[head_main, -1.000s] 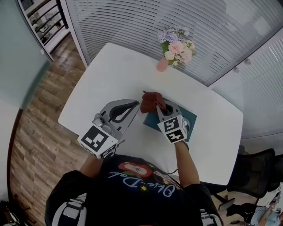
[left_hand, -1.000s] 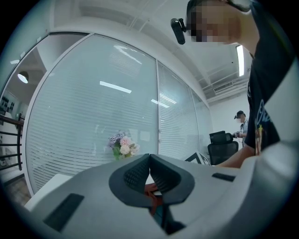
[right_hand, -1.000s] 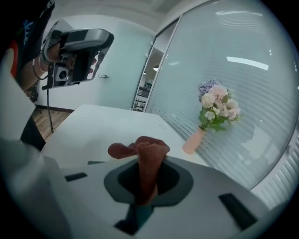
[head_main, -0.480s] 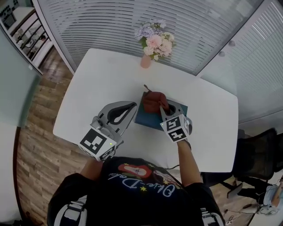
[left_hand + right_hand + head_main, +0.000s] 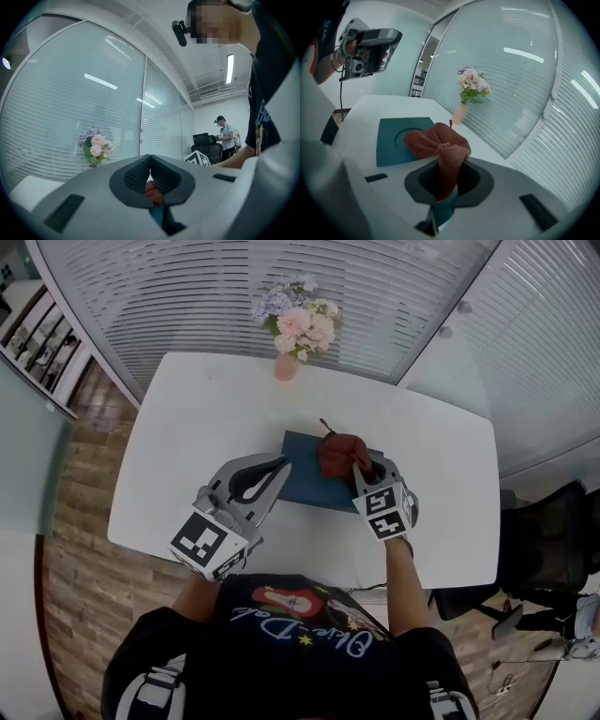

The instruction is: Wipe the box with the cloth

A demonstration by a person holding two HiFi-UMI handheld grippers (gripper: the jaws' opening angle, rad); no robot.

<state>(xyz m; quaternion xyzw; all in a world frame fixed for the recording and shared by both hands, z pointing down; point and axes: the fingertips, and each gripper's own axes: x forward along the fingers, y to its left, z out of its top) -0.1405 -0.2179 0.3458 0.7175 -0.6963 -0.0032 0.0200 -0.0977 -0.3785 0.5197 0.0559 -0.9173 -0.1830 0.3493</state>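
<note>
Cloth (image 5: 437,140) in R gripper (image 5: 447,174), atop box (image 5: 302,482) (right end)

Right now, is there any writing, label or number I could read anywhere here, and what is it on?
Black T-shirt: white cursive print, upside down in the head view, too distorted to read with certainty.
Left gripper and right gripper: square black-and-white marker patterns on their cubes, no letters.
Teal box and red-brown cloth: no lettering visible.
Nothing else legible.
</note>
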